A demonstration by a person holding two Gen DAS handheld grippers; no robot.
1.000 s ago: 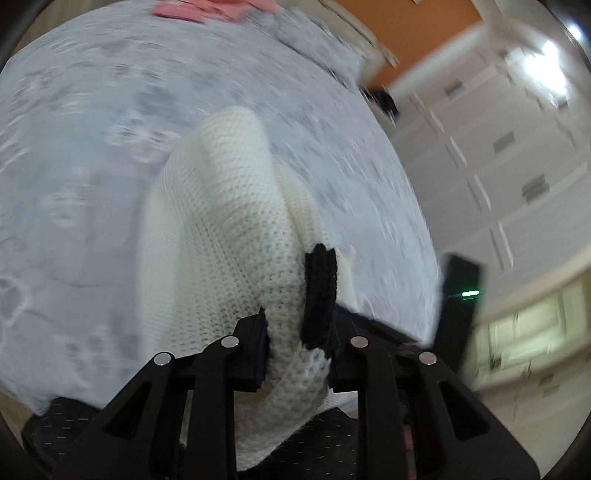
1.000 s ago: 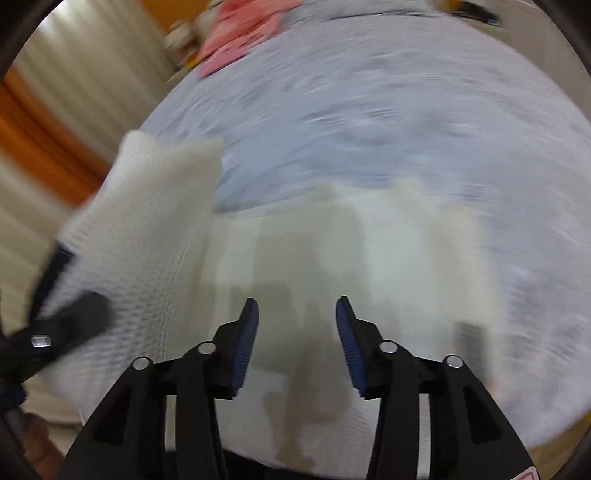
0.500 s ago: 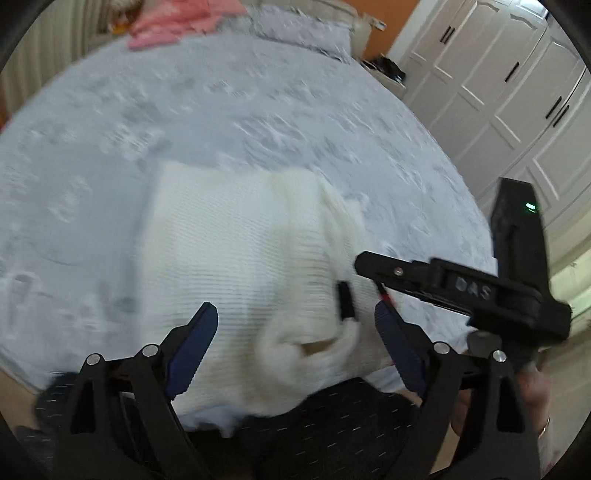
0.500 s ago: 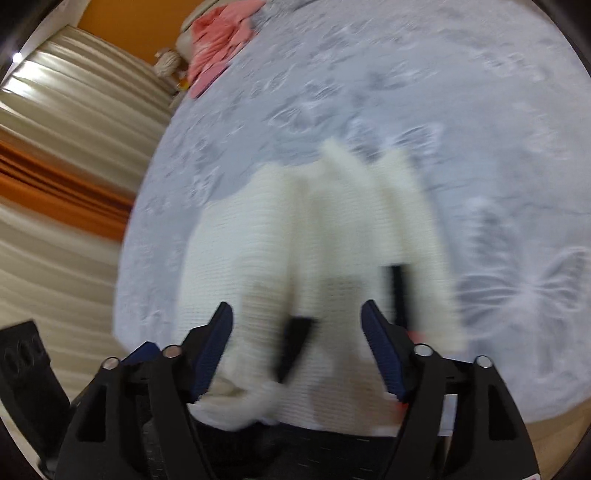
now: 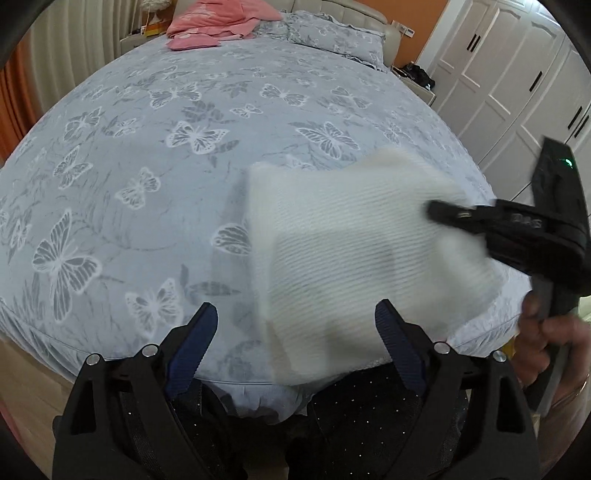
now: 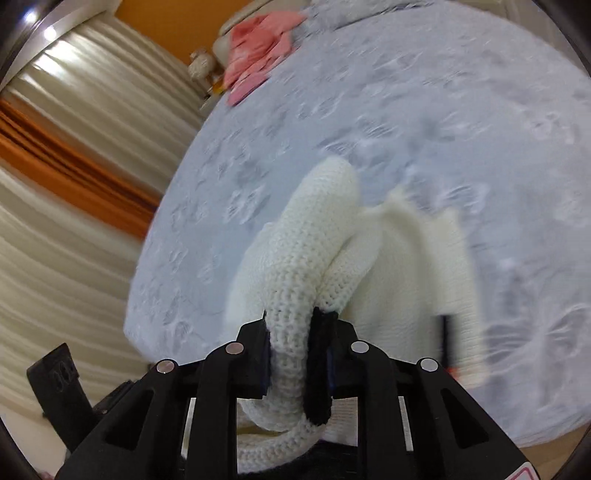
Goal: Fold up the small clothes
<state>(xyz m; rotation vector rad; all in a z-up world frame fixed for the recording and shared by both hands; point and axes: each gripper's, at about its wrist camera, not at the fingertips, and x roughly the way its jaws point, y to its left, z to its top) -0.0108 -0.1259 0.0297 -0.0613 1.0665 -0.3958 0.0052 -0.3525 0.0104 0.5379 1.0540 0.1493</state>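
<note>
Ahead of the open left claw [image 5: 291, 332]: a bed [image 5: 155, 155] in grey butterfly-print cover. Far beyond, pink clothes [image 5: 218, 22] and a pillow [image 5: 332, 37] lying on it.

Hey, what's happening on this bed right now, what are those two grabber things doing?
Someone is folding a small white knit garment on the butterfly-print bed. The right gripper is shut on a bunched fold of the knit and is lifting it. The left gripper is open and holds nothing. A pink garment lies near the pillows.
</note>
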